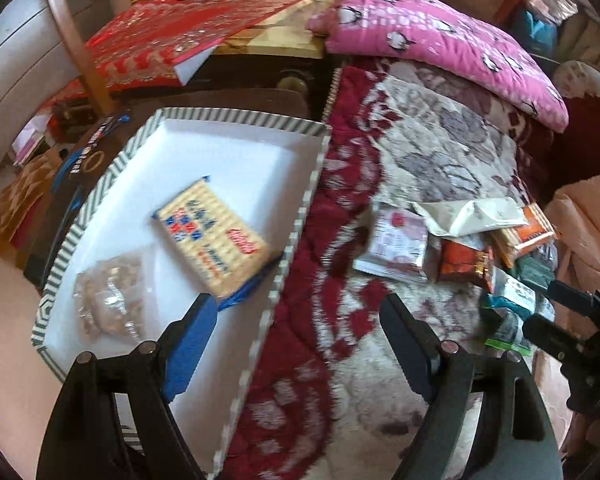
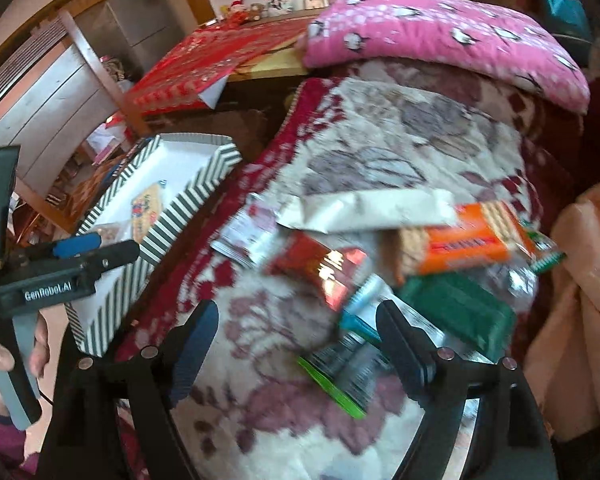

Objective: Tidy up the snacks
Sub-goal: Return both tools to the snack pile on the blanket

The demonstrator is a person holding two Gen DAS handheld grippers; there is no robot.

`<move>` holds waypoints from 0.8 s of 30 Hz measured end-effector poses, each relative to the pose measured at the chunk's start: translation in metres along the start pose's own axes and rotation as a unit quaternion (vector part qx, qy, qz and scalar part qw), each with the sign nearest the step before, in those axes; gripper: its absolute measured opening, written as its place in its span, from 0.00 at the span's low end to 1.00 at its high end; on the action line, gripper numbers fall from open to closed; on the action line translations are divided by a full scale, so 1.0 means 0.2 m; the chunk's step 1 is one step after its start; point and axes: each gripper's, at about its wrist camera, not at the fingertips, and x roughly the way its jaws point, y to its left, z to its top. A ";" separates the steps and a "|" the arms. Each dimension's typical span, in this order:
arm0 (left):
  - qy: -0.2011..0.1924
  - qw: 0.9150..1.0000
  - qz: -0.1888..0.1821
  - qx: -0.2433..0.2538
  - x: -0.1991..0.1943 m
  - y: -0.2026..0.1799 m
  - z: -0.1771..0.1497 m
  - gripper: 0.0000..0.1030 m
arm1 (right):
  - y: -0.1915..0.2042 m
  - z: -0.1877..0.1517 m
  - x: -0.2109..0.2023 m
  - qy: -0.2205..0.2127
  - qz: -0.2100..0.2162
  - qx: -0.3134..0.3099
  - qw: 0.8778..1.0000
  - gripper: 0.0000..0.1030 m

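The striped box (image 1: 100,184) at the left holds two snacks, a cracker packet (image 1: 212,236) and a clear bag of nuts (image 1: 108,296), while the left hand-held gripper (image 1: 296,344) and right hand-held gripper (image 2: 296,344) hang wide open and empty over the blanket (image 1: 420,152), its snack pile (image 2: 400,264) at the right.

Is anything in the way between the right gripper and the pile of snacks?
Nothing visible is. The right gripper is open with only blanket under it, and the snack pile lies just ahead; a green-edged packet already reaches between its fingers.
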 end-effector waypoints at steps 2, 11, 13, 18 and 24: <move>0.004 1.000 -0.006 0.007 0.02 -0.04 0.01 0.80 | -0.04 -0.03 -0.02 -0.001 -0.002 0.006 1.000 0.82; 0.021 0.999 -0.025 0.038 0.13 -0.22 0.06 0.80 | -0.16 -0.11 -0.06 0.002 -0.010 0.025 1.000 0.83; 0.024 0.998 -0.030 0.040 0.15 -0.24 0.08 0.80 | -0.17 -0.12 -0.06 0.003 -0.012 0.024 1.000 0.83; 0.036 0.997 -0.051 0.040 0.23 -0.28 0.12 0.80 | -0.21 -0.13 -0.04 0.009 -0.008 0.032 0.999 0.83; 0.058 0.995 -0.065 0.053 0.35 -0.32 0.16 0.80 | -0.22 -0.12 -0.04 -0.002 0.002 0.037 0.999 0.83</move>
